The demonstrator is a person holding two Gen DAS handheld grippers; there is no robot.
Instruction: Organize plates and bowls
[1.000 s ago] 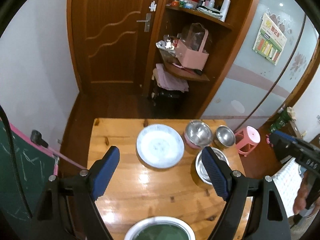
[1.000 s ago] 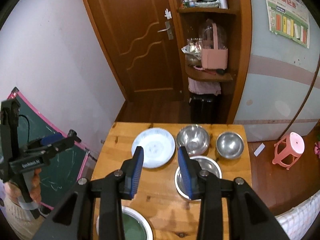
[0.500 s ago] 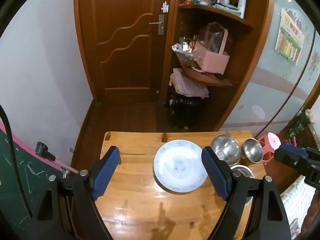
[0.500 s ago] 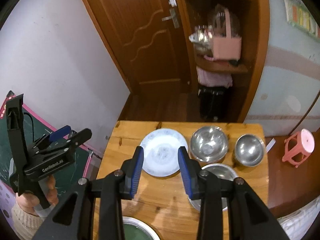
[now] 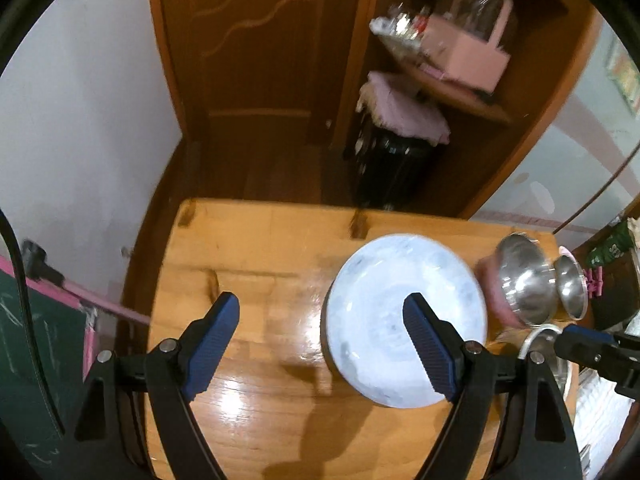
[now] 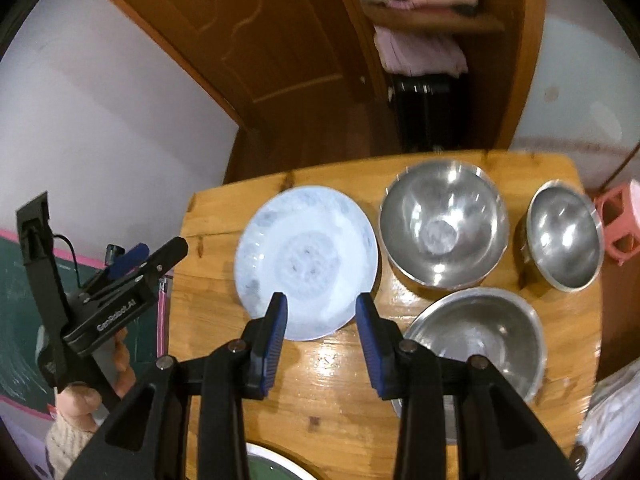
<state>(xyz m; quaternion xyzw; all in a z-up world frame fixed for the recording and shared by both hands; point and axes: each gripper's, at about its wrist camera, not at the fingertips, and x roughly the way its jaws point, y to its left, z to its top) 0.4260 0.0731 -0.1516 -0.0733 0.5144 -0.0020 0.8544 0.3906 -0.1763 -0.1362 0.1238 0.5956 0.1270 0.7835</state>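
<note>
two handheld grippers hang over a wooden bench (image 6: 332,396) set with a plate and steel bowls. in the right wrist view the right gripper (image 6: 321,312) sits at lower centre, its jaws parted and holding nothing, their blue tips over the near rim of the white plate (image 6: 306,262), which lies flat at the centre of the frame. just right of the plate stands the large bowl (image 6: 443,232); the small bowl (image 6: 565,236) is at the right edge of the bench, and the wide bowl (image 6: 480,344) lies in the lower right, partly behind the right finger. a green dish (image 6: 272,467) with a white rim peeks in at the bottom edge. at far left of that view a hand (image 6: 86,396) holds the left gripper (image 6: 140,256) off the bench edge, in front of a green chalkboard (image 6: 16,308). in the left wrist view the left gripper (image 5: 321,312) has its jaws spread wide and empty over bare wood at lower centre, with the plate (image 5: 384,308) behind its right finger and the bowls crowded at the right edge. a brown door (image 5: 260,52) and shelves (image 5: 460,92) fill the top of the frame.
</note>
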